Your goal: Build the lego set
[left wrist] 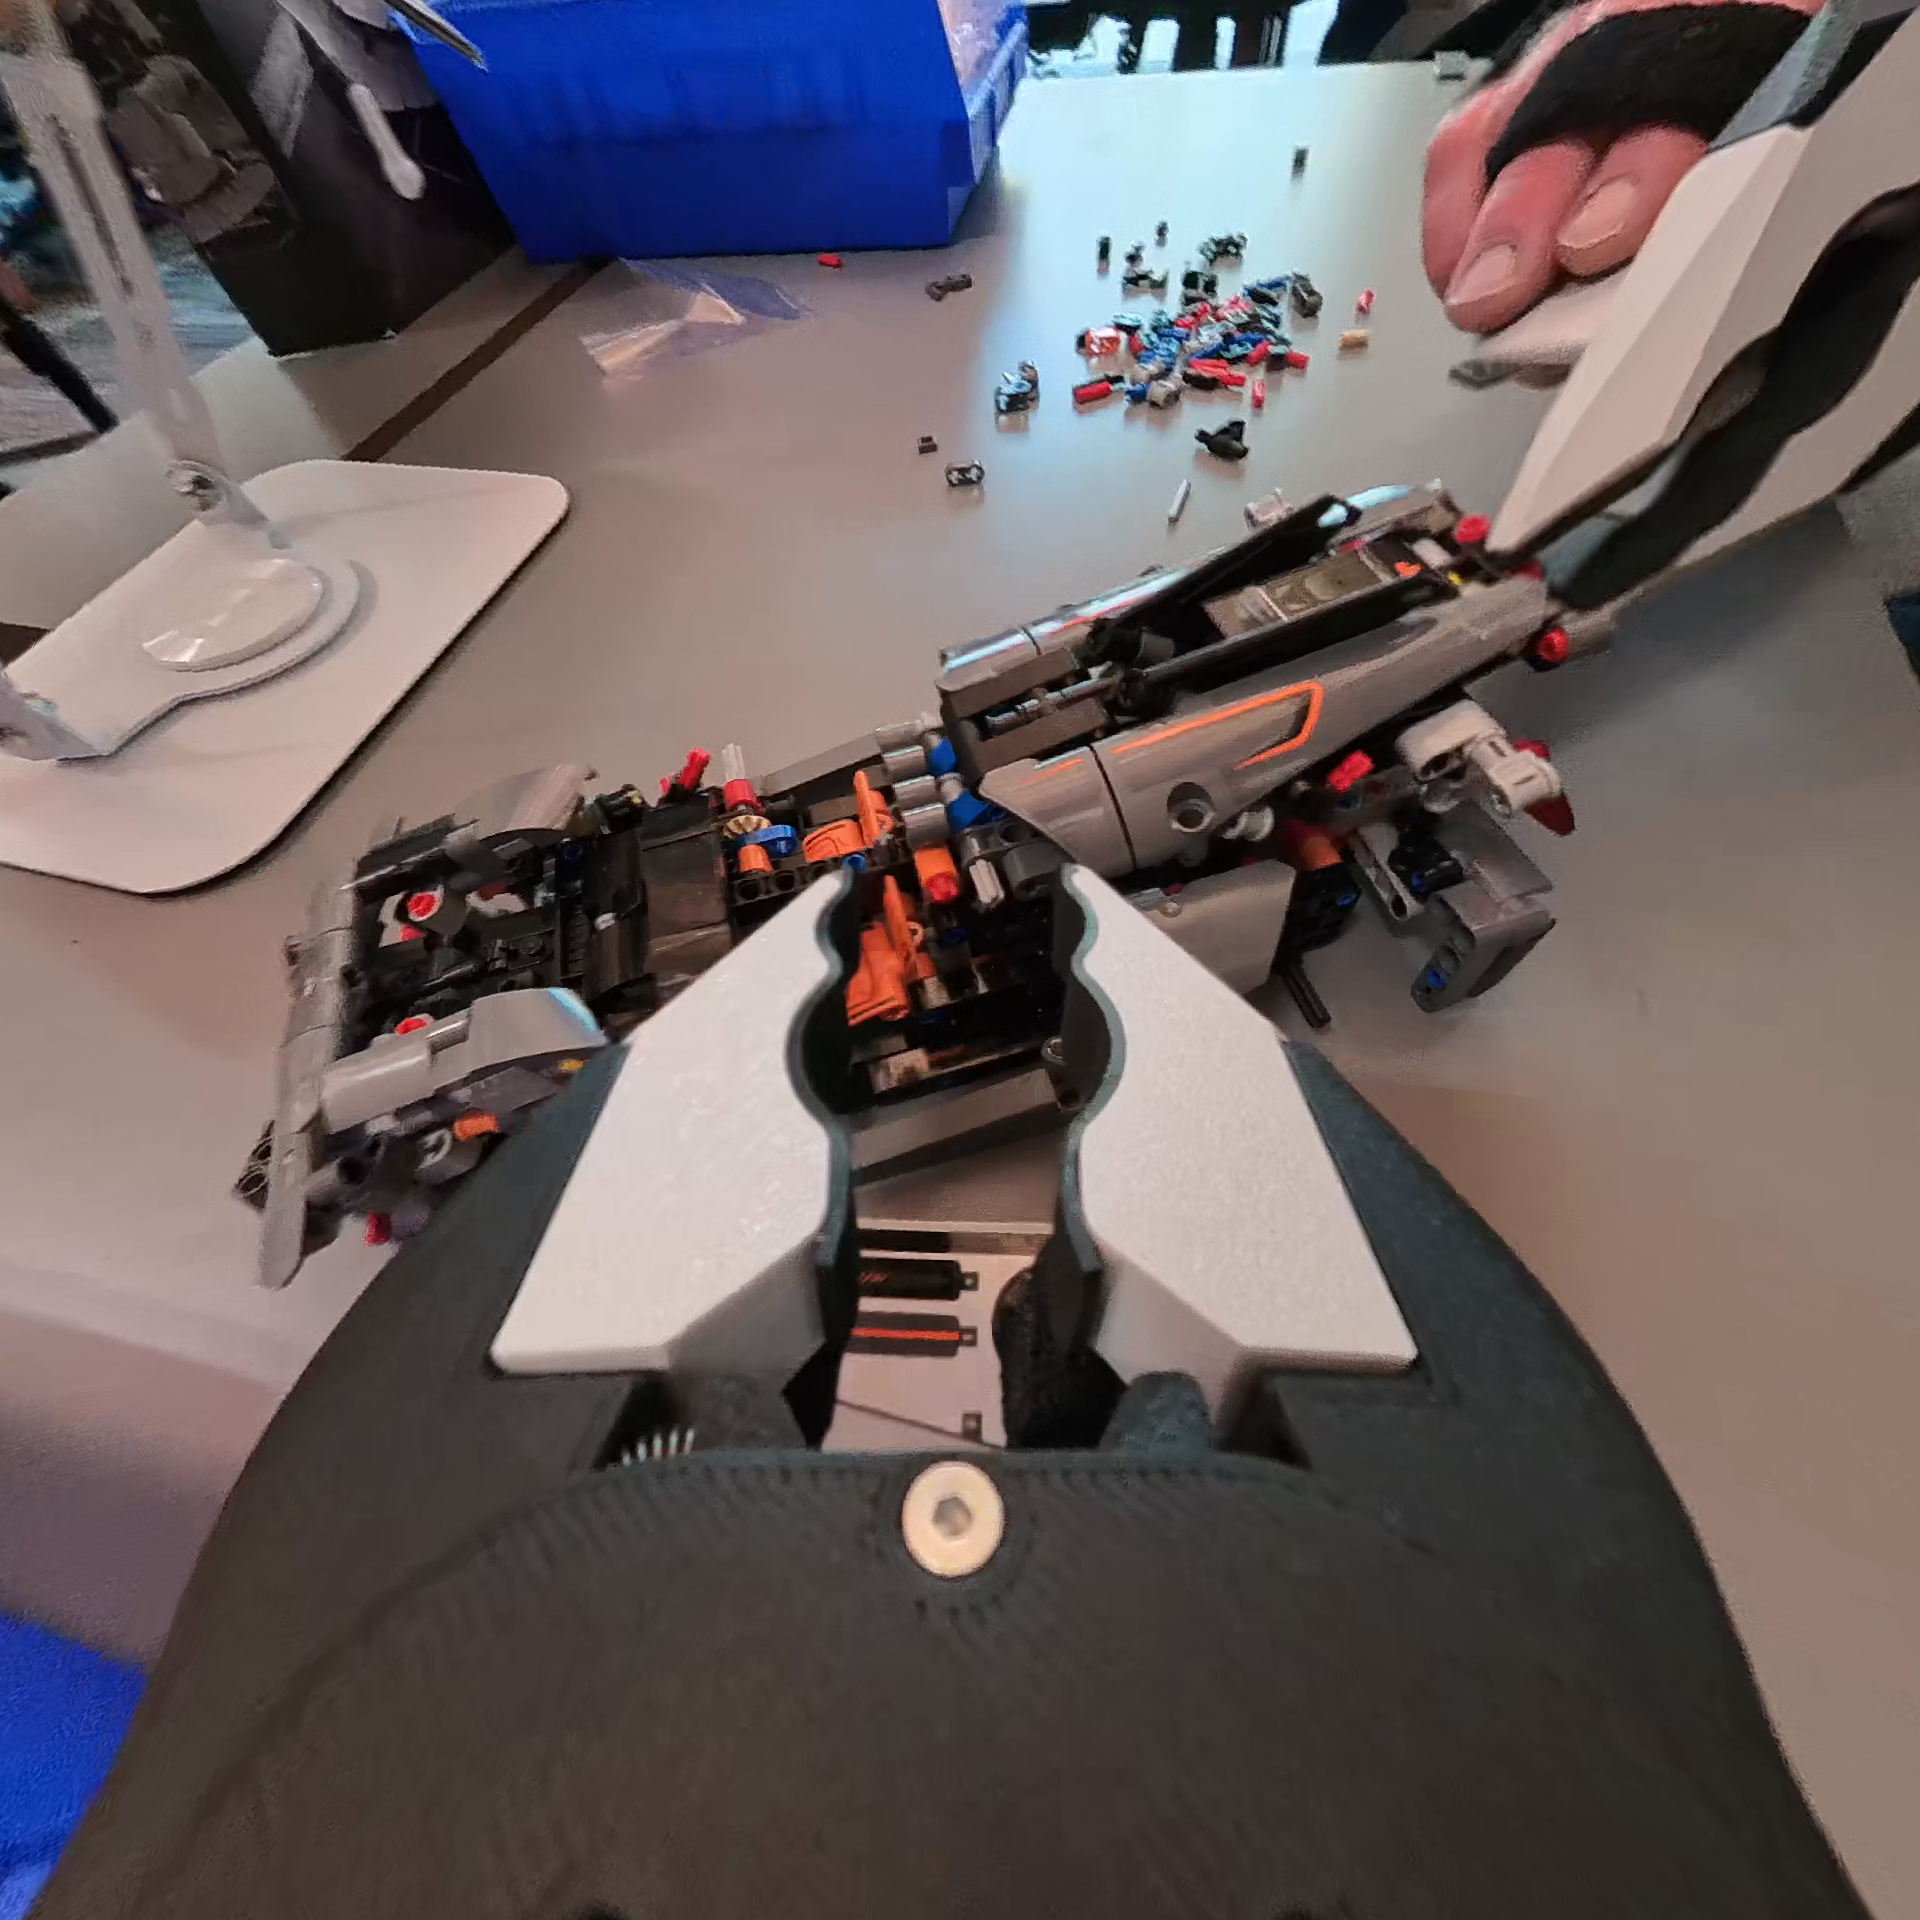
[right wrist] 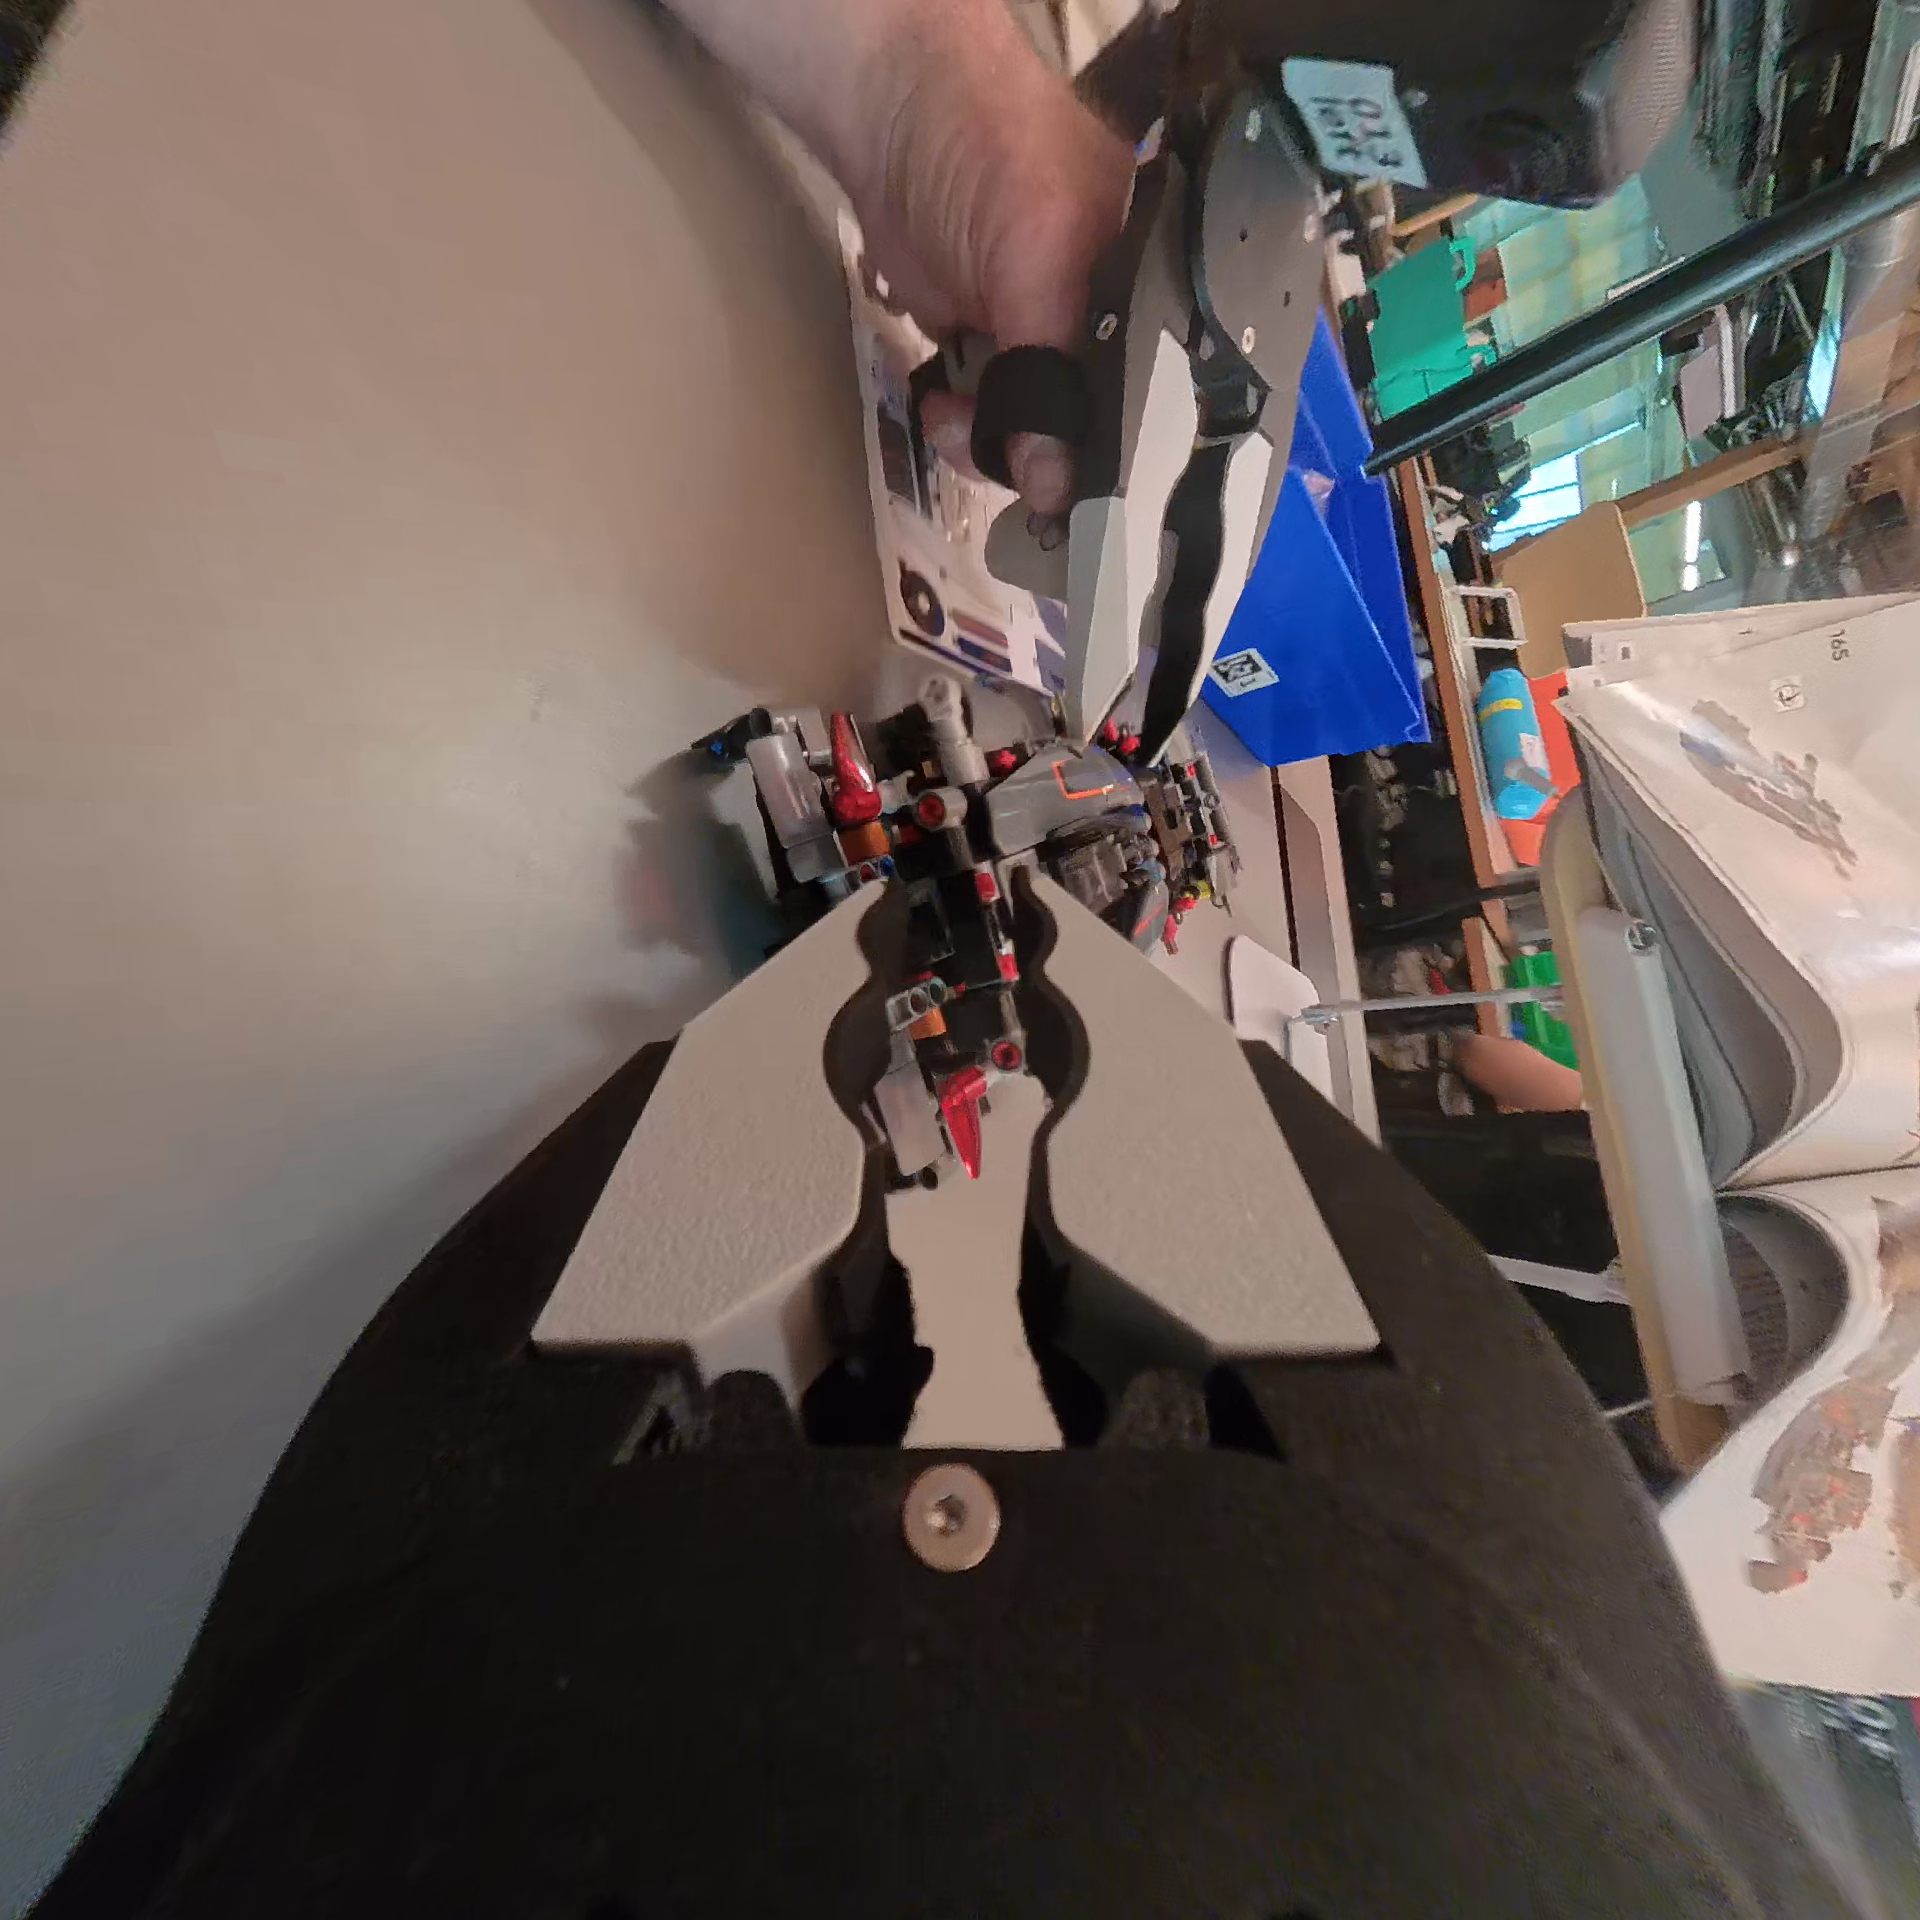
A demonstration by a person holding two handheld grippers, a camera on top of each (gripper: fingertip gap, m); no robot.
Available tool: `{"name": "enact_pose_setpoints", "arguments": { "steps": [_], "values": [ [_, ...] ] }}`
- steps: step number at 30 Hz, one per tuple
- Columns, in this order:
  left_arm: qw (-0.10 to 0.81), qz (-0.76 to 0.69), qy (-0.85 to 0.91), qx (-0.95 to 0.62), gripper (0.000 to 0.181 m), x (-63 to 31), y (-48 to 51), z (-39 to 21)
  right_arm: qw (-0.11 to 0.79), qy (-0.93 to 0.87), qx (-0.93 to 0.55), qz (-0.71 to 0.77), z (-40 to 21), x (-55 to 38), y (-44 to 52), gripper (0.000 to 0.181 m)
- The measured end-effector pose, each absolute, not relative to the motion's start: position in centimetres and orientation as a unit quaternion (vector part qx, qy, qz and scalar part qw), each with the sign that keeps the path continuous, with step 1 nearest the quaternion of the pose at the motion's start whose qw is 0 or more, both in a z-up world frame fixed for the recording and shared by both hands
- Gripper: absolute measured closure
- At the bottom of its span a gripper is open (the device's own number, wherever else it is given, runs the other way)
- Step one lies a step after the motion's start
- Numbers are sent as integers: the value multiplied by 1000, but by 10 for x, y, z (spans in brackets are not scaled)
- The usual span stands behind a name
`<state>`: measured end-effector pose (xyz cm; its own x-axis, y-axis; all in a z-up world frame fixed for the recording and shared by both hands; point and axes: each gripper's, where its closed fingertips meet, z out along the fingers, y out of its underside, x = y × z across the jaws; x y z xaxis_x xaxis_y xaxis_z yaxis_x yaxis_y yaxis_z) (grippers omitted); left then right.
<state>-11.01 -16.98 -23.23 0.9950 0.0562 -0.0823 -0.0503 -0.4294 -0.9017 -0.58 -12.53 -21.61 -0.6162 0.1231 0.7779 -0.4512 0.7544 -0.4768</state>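
Note:
A long, partly built grey and black lego car model (left wrist: 1195, 727) with orange stripes and red pins lies on the grey table (left wrist: 727, 540). My left gripper (left wrist: 956, 894) is closed around its middle, with orange parts and black chassis between the fingers. My right gripper (left wrist: 1517, 566), held by a hand (left wrist: 1527, 229), grips the model's rear end at the upper right. In the right wrist view, the right gripper (right wrist: 951, 883) clamps the model's rear (right wrist: 935, 810) with red tail pieces. The left gripper (right wrist: 1117, 743) comes down on the model farther off.
A pile of small loose lego pieces (left wrist: 1195, 343) lies behind the model. A blue bin (left wrist: 727, 125) stands at the back. A white stand base (left wrist: 260, 644) sits at the left. An open instruction booklet (right wrist: 1766, 831) and a sticker sheet (right wrist: 935, 582) lie nearby.

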Motion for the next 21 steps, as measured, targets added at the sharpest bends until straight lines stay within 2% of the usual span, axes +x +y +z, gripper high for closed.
{"name": "enact_pose_setpoints", "arguments": {
  "steps": [2, 6, 10, 13, 15, 21],
  "values": [
    [540, 62, -23, -839, 137, -114, -177, -217, 403, -828, 76, 382, -204, -1, -121, 153],
    [541, 86, -52, -835, 129, -103, -190, -183, 365, -819, 22, 441, -182, -6, -105, 161],
    [533, 89, -72, -838, 131, -62, -185, -181, 276, -822, -89, 491, -184, -32, -85, 174],
    [521, 67, -102, -845, 133, -36, -177, -200, 208, -832, -134, 496, -201, -45, -76, 173],
    [524, 51, -132, -840, 136, -24, -174, -207, 162, -826, -158, 517, -206, -49, -74, 165],
    [554, 14, -222, -802, 139, -11, -169, -216, 18, -815, -190, 547, -227, -46, -78, 157]
  ]
}}
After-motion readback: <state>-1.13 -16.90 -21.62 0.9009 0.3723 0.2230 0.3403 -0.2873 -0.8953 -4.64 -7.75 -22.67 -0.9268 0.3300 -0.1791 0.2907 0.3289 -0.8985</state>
